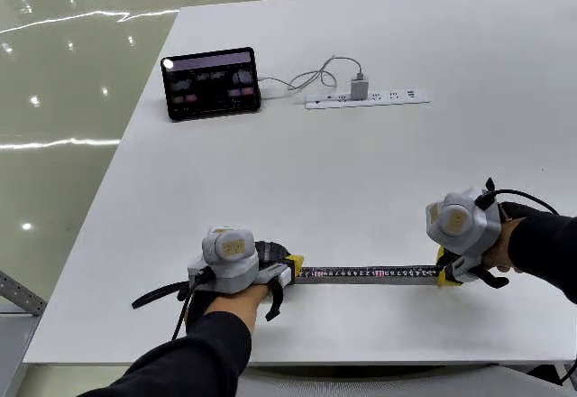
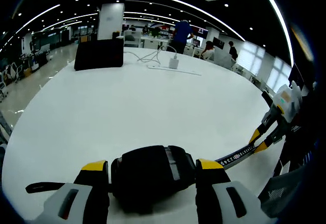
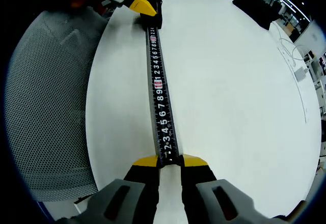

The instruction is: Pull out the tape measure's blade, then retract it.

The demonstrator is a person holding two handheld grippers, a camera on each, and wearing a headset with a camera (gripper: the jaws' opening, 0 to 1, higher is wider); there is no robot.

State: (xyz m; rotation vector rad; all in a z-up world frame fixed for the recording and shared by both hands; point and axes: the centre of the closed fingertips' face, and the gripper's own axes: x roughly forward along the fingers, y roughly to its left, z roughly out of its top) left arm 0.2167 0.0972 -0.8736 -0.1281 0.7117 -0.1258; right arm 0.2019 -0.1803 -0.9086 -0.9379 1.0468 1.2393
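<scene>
The left gripper (image 2: 152, 165) is clamped on the black tape measure case (image 2: 147, 183), its yellow-tipped jaws pressed against both sides. From that claw the blade (image 3: 159, 89) runs flat along the white table (image 1: 379, 171) to the right gripper (image 3: 169, 161), whose jaws stand narrow and pinch the blade's tip at the lowest numbers. Farther ahead of both claws, well apart from them, a dark tablet (image 1: 211, 82) stands propped. Beside it lies a white power strip (image 1: 365, 99) with a charger (image 1: 359, 87) plugged in, its cable (image 1: 302, 78) trailing toward the tablet.
</scene>
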